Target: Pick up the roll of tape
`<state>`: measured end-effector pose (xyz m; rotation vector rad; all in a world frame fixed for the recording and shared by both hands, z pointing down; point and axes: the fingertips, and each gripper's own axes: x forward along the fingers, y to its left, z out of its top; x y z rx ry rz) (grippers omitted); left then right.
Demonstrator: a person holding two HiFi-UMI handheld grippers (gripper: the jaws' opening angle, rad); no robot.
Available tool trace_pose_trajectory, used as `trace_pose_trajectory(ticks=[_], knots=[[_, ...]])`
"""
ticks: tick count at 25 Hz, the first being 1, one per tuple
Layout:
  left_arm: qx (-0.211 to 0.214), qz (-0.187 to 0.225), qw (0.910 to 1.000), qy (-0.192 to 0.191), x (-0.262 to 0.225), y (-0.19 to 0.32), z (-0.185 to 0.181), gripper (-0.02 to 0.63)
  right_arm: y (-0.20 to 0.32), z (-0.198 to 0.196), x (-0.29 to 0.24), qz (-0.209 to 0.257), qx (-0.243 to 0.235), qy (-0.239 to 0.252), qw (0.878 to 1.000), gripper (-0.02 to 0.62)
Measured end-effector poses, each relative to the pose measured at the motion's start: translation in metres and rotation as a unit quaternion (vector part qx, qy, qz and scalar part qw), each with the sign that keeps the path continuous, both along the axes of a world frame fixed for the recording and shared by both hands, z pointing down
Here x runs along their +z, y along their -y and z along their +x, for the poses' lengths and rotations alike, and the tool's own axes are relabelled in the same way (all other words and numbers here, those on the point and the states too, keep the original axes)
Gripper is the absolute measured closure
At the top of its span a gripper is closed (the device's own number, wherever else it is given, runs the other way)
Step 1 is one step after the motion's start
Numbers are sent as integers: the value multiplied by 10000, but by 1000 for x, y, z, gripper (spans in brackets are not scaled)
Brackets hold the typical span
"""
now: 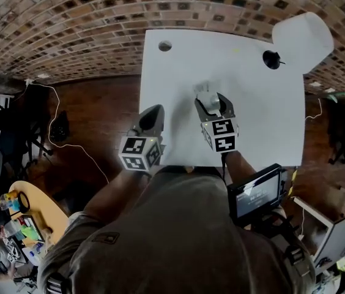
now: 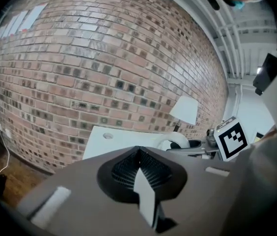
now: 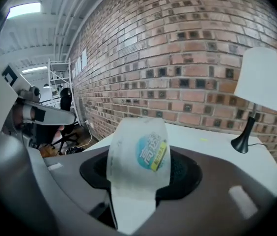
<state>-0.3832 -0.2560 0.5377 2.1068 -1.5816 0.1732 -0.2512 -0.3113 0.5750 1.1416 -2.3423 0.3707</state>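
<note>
Roll of tape (image 3: 138,156) sitting in the right gripper (image 1: 211,101), centre of the head view

The roll is standing on edge between the 2 jaws, which are pressing on its sides at a middling width, its printed band facing back along the gripper; the hole's axis seems to be running jaw to jaw. It appears to be hanging clear of the white table (image 1: 258,115). The left gripper (image 1: 151,116) is hovering just beside it at lower left, jaws together on nothing. Judgement: the right hand alone is carrying the lift.
</note>
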Motion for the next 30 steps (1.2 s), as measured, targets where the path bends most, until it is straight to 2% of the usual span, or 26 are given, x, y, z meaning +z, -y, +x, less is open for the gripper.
trace_pose_trajectory(ticks=[4,12,18,24,30], knots=[[401,88,9991,-97,-7,3,28,604,-7,24,-29,238,351,144,9990,360],[722,399,9965,-111,-28,-2,80,604,-29,76,-76,588,764,532,9939,360],[554,519,9970,-124,-39,-15,114,604,-53,116,-96,710,787,759,9915,360],[314,620,9976,-52,-52,-50,141,604,-84,156,-104,711,741,885,9908,359],[-14,716,9974,23,-61,-85,157,604,-108,174,-105,721,486,971,9915,359]])
